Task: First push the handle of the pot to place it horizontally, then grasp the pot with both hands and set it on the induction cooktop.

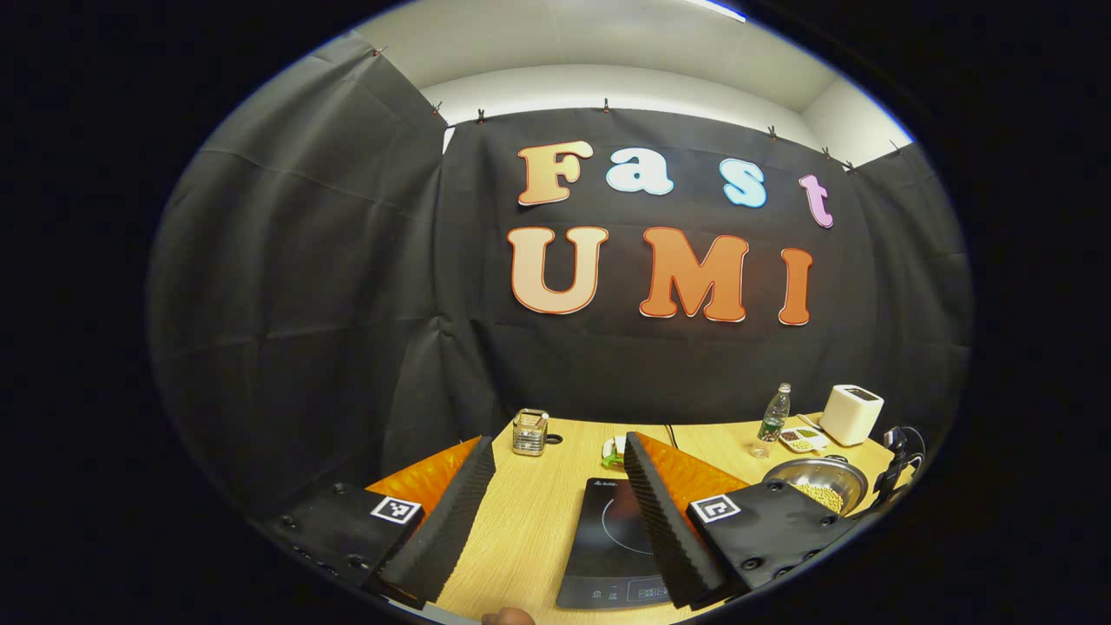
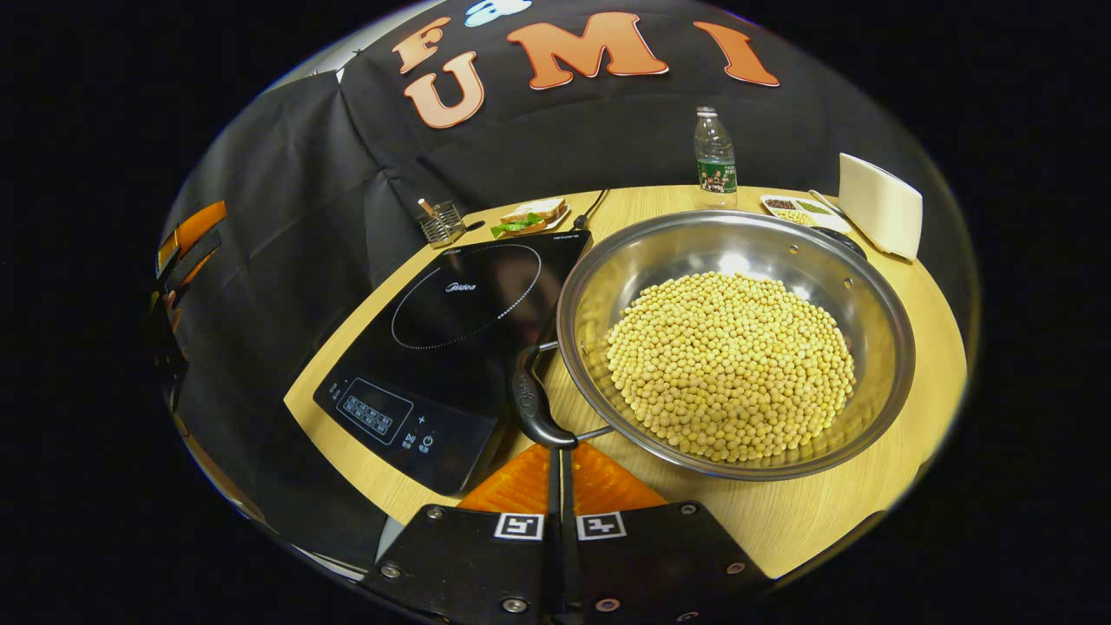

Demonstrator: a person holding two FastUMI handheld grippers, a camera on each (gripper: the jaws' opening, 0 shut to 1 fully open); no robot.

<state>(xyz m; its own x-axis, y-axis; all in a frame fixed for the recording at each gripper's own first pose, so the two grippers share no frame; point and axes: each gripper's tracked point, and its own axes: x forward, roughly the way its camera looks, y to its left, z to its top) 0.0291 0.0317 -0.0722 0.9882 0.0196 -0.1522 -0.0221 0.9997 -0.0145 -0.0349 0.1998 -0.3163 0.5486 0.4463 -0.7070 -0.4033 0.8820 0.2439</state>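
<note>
Table [image 2: 903,512]: light wood top, round edge in the right gripper view, black cloth wall behind it.

Induction cooktop [image 2: 460,347]: black glass, flat on the table's left half, dotted ring on top, control panel at its near left corner. Brand mark inside the ring reads "Midea"; small print at its far edge too small to make out. In the left gripper view the cooktop [image 1: 608,538] lies between the fingers.

Pot [image 2: 738,347]: wide steel pan, touching or just beside the cooktop's right edge, heaped with yellow soybeans [image 2: 729,365]. Its near handle [image 2: 534,408], a black loop on wire arms, sits at the left rim, over the cooktop's right edge.

Right gripper [image 2: 557,451]: fingers closed together, nothing between them, tips just at the lower end of the handle; contact cannot be told.

Left gripper [image 1: 555,469]: fingers spread wide, holding nothing, above the table's near edge.

Far edge: white toaster-like box [image 2: 881,217] at the right corner, water bottle [image 2: 714,161] (label unreadable), small white dish [image 2: 803,213], sandwich [image 2: 529,217], wire holder [image 2: 441,224].
</note>
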